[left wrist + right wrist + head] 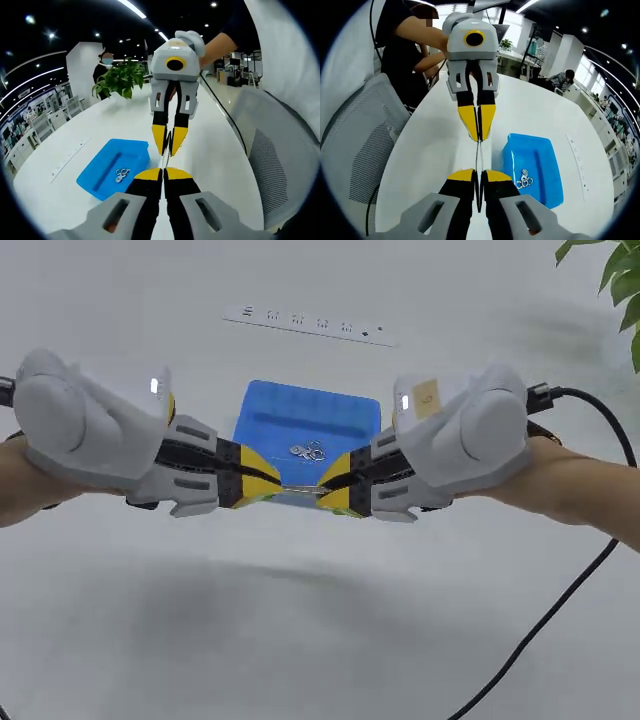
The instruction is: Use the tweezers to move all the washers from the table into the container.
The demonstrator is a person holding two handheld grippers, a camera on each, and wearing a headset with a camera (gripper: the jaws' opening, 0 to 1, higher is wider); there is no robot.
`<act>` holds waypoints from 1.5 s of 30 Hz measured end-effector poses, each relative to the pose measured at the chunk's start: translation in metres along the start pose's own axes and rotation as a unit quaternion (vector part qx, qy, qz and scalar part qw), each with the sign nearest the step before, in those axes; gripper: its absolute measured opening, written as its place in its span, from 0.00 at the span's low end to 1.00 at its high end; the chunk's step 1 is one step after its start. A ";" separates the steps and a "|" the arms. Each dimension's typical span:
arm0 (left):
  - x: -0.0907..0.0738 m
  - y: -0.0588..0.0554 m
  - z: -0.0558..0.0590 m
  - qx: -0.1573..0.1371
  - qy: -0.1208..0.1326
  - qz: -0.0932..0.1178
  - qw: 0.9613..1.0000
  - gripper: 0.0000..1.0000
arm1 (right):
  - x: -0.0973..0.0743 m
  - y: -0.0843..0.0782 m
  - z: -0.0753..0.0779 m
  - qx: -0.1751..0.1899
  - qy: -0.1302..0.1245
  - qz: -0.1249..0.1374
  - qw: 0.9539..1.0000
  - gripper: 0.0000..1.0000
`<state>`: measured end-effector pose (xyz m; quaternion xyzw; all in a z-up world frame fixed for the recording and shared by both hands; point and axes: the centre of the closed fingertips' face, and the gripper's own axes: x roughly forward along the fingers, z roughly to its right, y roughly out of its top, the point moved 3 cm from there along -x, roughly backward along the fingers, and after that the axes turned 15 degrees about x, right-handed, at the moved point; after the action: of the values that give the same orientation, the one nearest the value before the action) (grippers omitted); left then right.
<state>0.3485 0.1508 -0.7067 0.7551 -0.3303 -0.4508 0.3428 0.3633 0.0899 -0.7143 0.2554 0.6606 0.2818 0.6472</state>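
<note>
White counter [320, 640] shown with blue container [262, 416]; washers [309, 451] clustered inside. Tweezers [300, 489] held at container's near edge, clamped at opposite ends by left claw [277, 484] and right claw [323, 490]; tweezer ends hidden, thin blades barely discernible.

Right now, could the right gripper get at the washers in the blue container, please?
Probably not yet: the open blue container lies close with nothing over the washers, but the right gripper has its fingers shut on the tweezers, which the left gripper also clamps.
</note>
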 end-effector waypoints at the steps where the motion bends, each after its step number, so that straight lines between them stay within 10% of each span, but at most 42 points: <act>1: 0.004 -0.004 0.001 -0.006 -0.002 0.000 1.000 0.05 | 0.002 -0.004 0.000 0.000 0.002 -0.006 1.000 0.08; 20: 0.035 -0.057 0.009 -0.044 -0.034 -0.060 0.997 0.07 | 0.041 -0.040 0.016 0.012 0.012 -0.046 0.999 0.08; 45: 0.022 -0.050 0.004 -0.048 -0.019 -0.079 0.996 0.12 | 0.033 -0.049 0.023 0.022 -0.013 -0.075 0.997 0.18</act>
<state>0.3627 0.1595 -0.7588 0.7530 -0.2544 -0.5057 0.3356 0.3862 0.0793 -0.7724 0.2231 0.6757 0.2148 0.6690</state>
